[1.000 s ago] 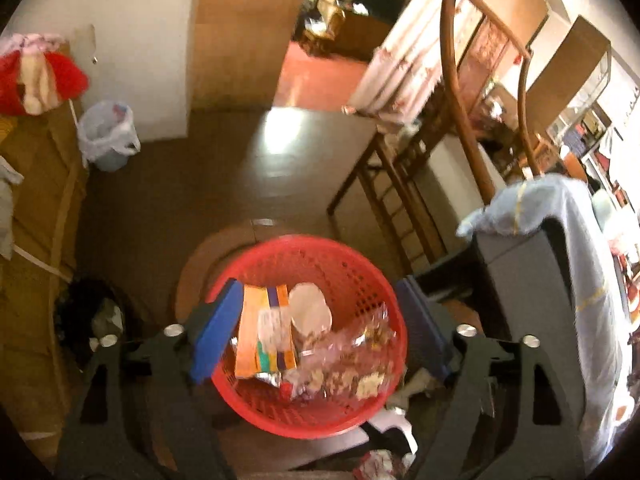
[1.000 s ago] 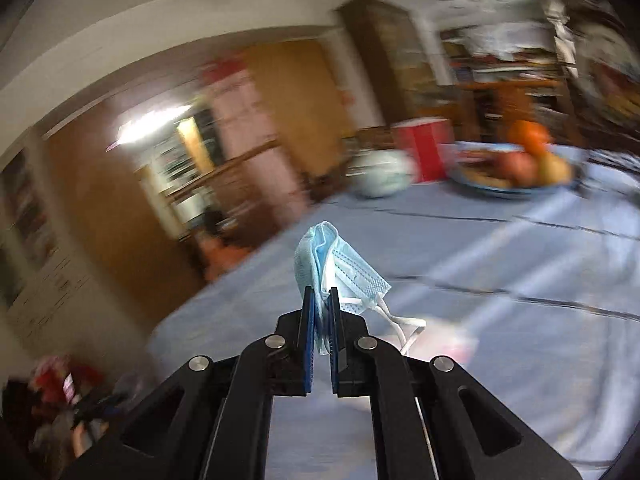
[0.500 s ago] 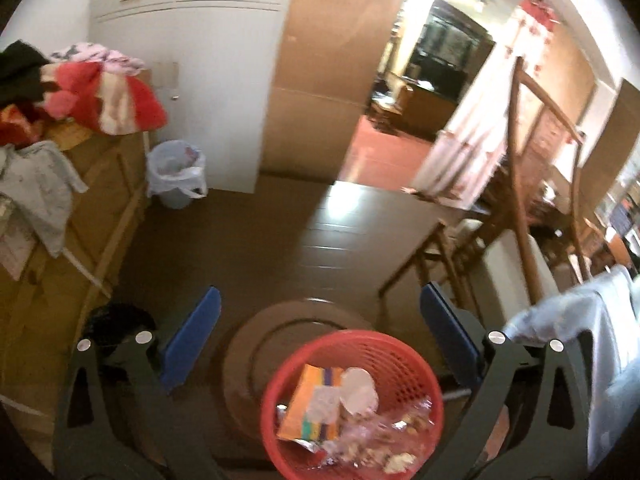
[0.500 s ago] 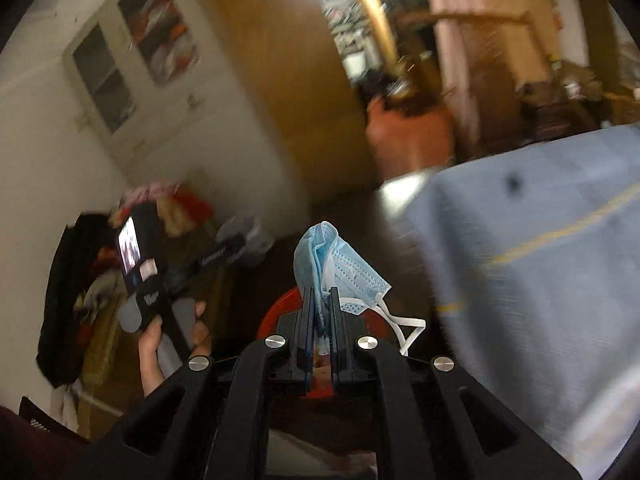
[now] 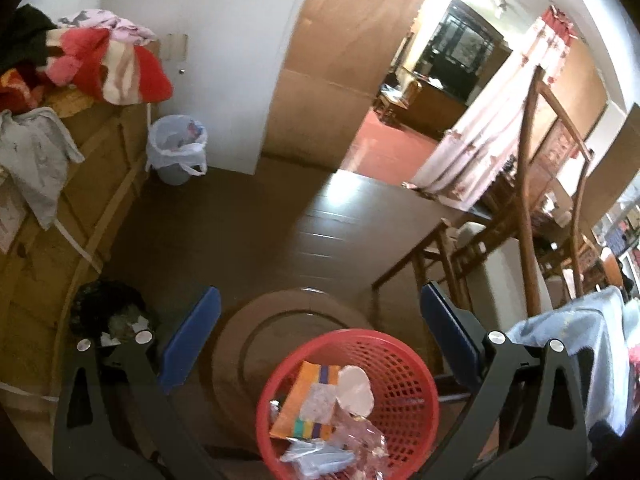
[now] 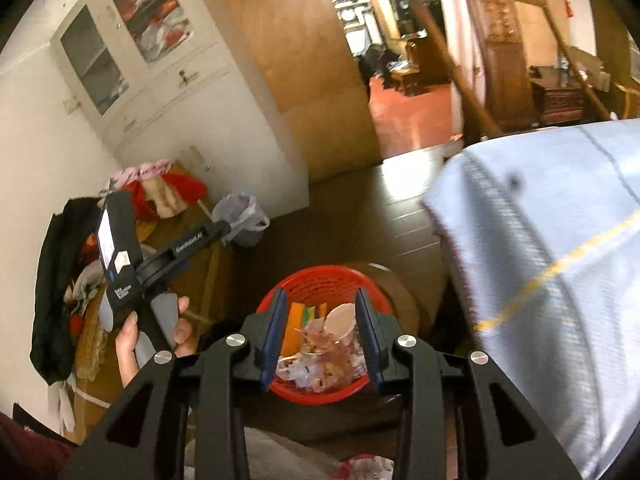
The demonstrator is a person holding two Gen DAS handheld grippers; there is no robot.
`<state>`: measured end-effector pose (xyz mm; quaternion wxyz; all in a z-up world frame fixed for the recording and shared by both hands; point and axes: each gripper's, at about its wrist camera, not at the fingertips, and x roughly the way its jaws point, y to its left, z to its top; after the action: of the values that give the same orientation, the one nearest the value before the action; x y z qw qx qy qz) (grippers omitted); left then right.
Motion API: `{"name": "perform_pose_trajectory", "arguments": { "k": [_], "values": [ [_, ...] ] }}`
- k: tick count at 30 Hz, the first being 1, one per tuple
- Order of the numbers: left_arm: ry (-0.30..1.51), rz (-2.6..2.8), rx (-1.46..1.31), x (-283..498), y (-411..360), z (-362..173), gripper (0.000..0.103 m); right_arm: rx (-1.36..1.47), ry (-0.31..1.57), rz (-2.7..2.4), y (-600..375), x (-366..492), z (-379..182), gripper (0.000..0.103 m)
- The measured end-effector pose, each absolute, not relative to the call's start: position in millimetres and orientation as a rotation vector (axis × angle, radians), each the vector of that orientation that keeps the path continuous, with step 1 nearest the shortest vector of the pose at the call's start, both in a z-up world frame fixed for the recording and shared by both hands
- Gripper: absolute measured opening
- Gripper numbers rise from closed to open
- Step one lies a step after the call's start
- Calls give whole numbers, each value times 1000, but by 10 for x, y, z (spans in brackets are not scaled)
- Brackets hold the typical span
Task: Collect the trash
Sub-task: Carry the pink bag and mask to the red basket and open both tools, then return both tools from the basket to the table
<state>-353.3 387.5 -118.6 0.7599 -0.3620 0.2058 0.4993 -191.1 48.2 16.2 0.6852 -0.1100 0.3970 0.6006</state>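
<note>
I'm seeing the red basket (image 5: 404, 376) running off the left wrist view's bottom edge. My right gripper's fingers (image 6: 276, 328) are hiding its sides.

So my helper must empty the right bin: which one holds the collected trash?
On the dark floor beside the blue-clothed table stands a red mesh basket. Unlike the white bag-lined bin by the cupboard, it is open-weave and shows wrappers.

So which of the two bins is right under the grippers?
The red basket, mesh-sided and full of wrappers. The other, a pale bin lined with a white bag, stands far off by the white cabinet.
</note>
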Motion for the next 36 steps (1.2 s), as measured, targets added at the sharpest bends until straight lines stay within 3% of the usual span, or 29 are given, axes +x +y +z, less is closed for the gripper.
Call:
{"name": "perform_pose_trajectory", "arguments": {
  "k": [9,23,33,36],
  "values": [
    [447,912,-733,-3278,3441,-859,96,-162,774,1247,-292,-1750,473,39],
    [571,612,-476,-2453,2292,-430,96,-41,585,910,-2173,-1196,848,60],
    [706,234,-262,-1225,1044,-364,96,68,648,612,-3580,-517,673,69],
    [728,181,-199,-955,728,-382,96,88,697,597,-3698,-453,502,77]
  ]
}}
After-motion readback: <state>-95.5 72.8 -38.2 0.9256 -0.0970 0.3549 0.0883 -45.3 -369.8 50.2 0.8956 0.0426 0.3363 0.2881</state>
